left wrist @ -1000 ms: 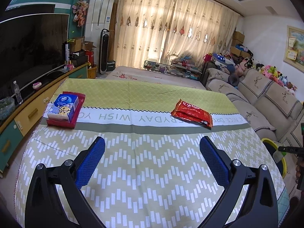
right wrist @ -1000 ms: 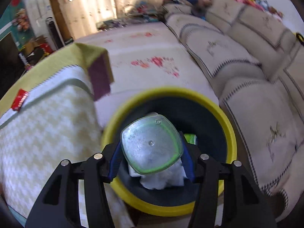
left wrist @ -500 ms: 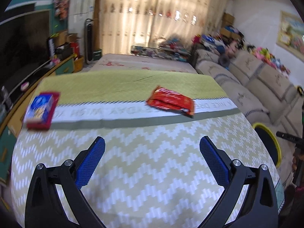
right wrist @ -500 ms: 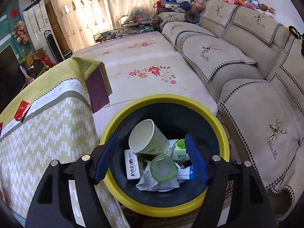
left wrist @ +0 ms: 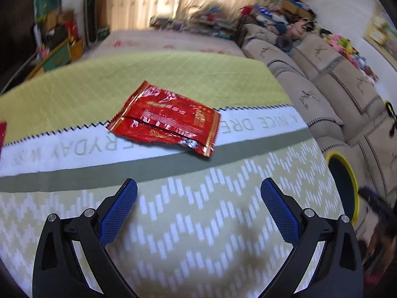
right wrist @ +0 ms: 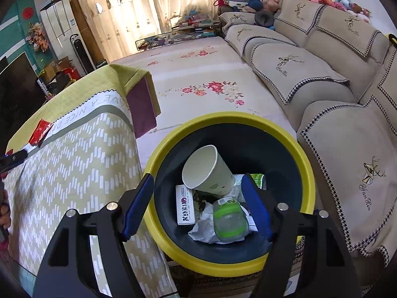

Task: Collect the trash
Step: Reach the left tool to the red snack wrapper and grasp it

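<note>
Red snack wrapper [left wrist: 166,121]: flat on tablecloth [left wrist: 198,223], ahead of L gripper [left wrist: 198,193], apart from blue pads; jaws wide, empty. R gripper [right wrist: 198,193]: over yellow-rimmed bin [right wrist: 306,173], jaws just opened, nothing btwn. Clear plastic cup [right wrist: 229,219] lies inside bin w/ paper cup [right wrist: 207,171].

A table [left wrist: 198,223] is covered by a green zigzag-patterned cloth [left wrist: 74,94]; a red snack wrapper [left wrist: 168,121] is laid flat across its white lettered band.
</note>
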